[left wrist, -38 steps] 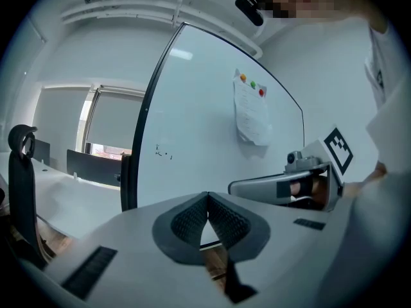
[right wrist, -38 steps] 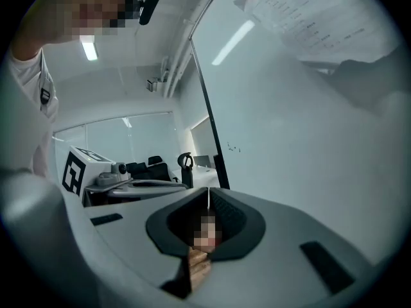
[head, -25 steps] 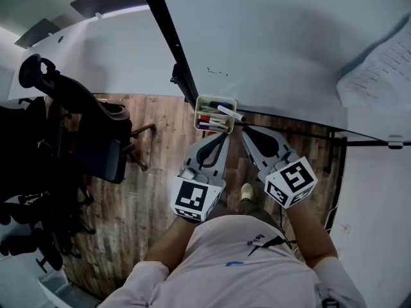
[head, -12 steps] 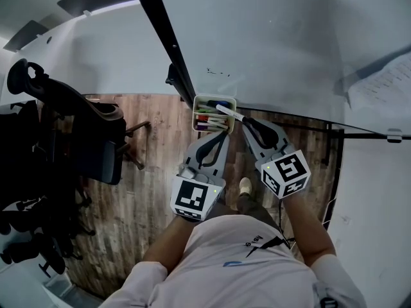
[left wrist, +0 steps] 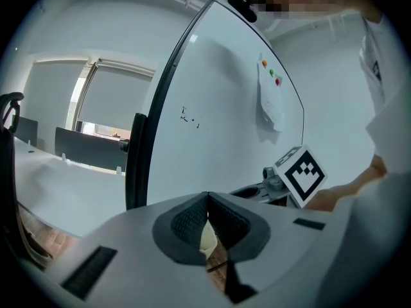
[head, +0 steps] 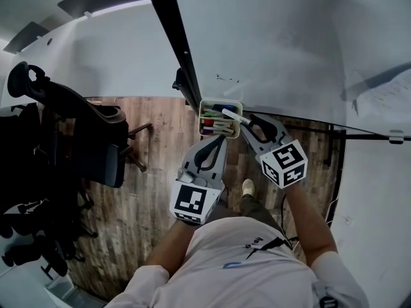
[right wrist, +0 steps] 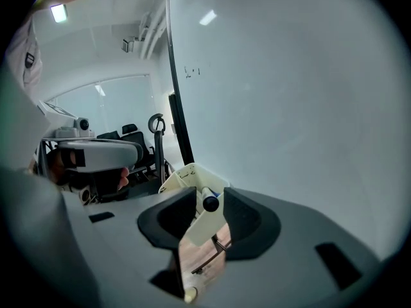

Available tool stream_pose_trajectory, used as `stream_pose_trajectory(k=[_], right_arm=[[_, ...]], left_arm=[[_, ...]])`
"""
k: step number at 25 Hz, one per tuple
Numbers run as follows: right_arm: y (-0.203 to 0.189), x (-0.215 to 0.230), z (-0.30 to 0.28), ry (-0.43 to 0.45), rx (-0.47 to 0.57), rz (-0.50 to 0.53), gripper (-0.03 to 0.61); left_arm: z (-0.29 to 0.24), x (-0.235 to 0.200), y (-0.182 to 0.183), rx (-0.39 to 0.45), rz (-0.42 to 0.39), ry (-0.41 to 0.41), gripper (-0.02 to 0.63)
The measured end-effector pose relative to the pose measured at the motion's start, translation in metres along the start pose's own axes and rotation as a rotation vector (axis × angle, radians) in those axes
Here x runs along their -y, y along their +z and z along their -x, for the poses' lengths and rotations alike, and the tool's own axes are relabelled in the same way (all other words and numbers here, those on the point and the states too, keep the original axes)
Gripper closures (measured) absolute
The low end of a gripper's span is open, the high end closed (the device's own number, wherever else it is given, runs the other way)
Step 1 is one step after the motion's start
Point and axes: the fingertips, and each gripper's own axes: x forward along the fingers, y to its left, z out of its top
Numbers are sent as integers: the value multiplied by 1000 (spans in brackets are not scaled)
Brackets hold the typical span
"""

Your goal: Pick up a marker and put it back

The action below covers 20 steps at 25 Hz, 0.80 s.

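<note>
A cream marker holder (head: pixel 221 103) with several coloured markers hangs at the whiteboard's lower edge. A white marker (head: pixel 233 115) with a dark end lies slanted across its right rim. My right gripper (head: pixel 252 122) is at that marker. In the right gripper view the marker (right wrist: pixel 209 201) stands between the pads and the holder (right wrist: pixel 184 172) lies just beyond. The jaws are opening, and a gap shows beside the marker on the left. My left gripper (head: pixel 221 140) sits just below the holder, shut and empty; its pads (left wrist: pixel 192 218) meet.
The whiteboard (head: pixel 289 43) with its black frame (head: pixel 172 37) fills the upper right, with a paper sheet (head: pixel 385 98) stuck on it. A black office chair (head: pixel 83 133) stands at the left on the wooden floor (head: pixel 148 191). The person's shoe (head: pixel 247 188) shows below the grippers.
My right gripper has moved forward and up to the holder with the marker. The left gripper has kept its place below the holder.
</note>
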Motion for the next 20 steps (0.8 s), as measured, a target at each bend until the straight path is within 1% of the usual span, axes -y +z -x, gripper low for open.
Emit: stream_pose_trajectory(k=[2,4,8,15,20], right_arm=[[-3,1,-3,-10,-17,-4,451],[-3,1,-4,-16,-21,-12,489],[0,-2,-2,-13,-20,-16,494],[21,-4,23,-13,42,-31,498],[38,-11,53,24,101,-65,499]], left_arm=[[1,-3,1,2,-1,4,601],[2,-6,2,2,-3,8,601],[6,-8,-2,-7,-2,16,601],[4,8,9,8,-18,3,601],[7,29,20,32,-39,-4,601]])
